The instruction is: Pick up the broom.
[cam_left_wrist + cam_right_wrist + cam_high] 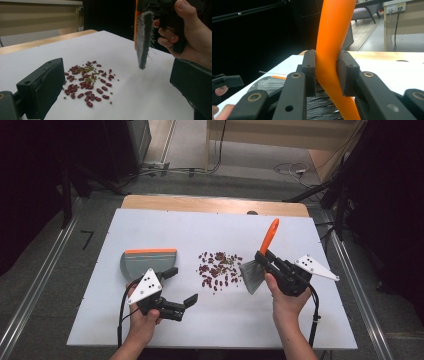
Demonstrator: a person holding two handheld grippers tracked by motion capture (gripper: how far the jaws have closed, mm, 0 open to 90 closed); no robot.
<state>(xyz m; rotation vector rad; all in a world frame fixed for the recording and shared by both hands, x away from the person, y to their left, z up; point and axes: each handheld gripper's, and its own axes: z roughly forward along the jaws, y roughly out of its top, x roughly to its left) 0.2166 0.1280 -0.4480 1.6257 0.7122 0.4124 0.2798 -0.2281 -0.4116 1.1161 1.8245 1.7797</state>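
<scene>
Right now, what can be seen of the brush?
The brush has a curved orange handle, plastic by its look, and a flat head of grey bristles. The right gripper is shut on the handle just above the head, a finger on each side. It hangs tilted, bristles down and clear of the white table, right of the scattered beans.

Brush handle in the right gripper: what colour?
Orange. The brush handle shows best in the right gripper view, clamped by the right gripper.

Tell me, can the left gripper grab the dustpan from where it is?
Probably yes. The left gripper is open and holds nothing, and the dustpan lies right beside it on the table, with nothing between them.
</scene>
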